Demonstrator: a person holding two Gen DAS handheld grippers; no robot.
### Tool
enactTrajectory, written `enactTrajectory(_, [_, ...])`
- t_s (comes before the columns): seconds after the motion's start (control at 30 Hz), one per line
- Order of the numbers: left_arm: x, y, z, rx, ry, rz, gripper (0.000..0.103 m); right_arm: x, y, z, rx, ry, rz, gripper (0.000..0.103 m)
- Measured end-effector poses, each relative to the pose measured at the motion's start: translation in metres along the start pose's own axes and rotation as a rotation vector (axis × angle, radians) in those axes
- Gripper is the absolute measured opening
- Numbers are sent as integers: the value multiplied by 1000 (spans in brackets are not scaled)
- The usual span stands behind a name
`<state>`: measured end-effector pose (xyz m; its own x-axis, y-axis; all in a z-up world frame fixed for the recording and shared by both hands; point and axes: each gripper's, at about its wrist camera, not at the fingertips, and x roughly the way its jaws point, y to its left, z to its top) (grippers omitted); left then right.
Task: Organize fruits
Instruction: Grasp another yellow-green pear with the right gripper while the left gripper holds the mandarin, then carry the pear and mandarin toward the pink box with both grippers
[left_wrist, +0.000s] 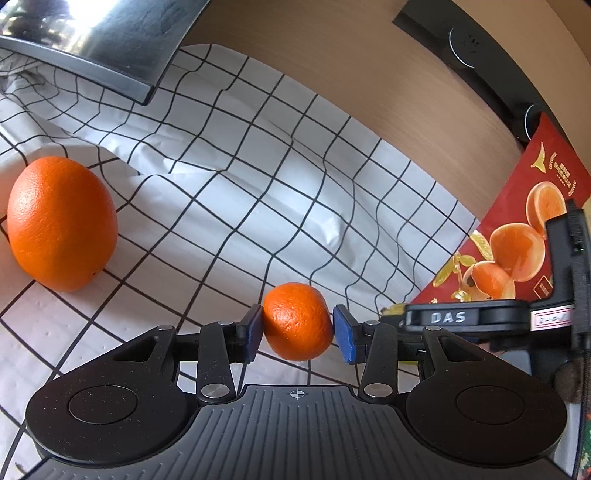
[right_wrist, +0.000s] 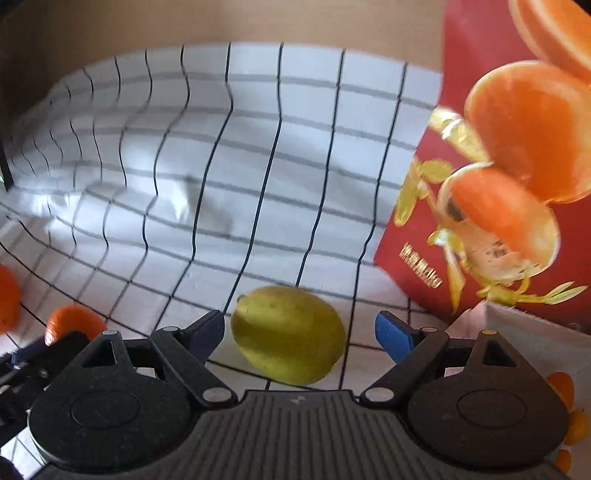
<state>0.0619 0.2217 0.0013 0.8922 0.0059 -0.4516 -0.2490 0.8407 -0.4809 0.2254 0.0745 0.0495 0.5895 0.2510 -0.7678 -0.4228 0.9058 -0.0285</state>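
In the left wrist view my left gripper (left_wrist: 298, 332) has its blue pads against both sides of a small orange (left_wrist: 297, 321) on the checked cloth. A larger orange (left_wrist: 61, 223) lies at the left. In the right wrist view my right gripper (right_wrist: 300, 334) is open around a yellow-green lemon (right_wrist: 288, 334), with gaps between the fruit and both fingers. The small orange also shows at the far left of the right wrist view (right_wrist: 74, 321), with the left gripper beside it. The right gripper's body shows at the right edge of the left wrist view.
A red fruit box (left_wrist: 517, 236) printed with oranges stands at the right, close to the lemon in the right wrist view (right_wrist: 491, 184). A dark laptop (left_wrist: 96, 40) sits at the back left. The white checked cloth (left_wrist: 229, 177) is wrinkled over a wooden table.
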Motion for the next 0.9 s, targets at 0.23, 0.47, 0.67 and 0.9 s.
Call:
enactTrajectory(0.23, [-1,2,0,-9,-1,1,46,14,12,-6,8,28,-39,74])
enactTrajectory(0.47, [-2,-4,-3,13,18,-25,46,-9,-4,-19,76,38,86,69])
enactTrajectory(0.67, [-21,-23,-23,75,81,-105,46,-103,-29,-78,12,-23,320,69])
enactTrajectory(0.9, [-53,-98,-89,290,248,-282,46,-170,-91,-173,20,-42,298,69])
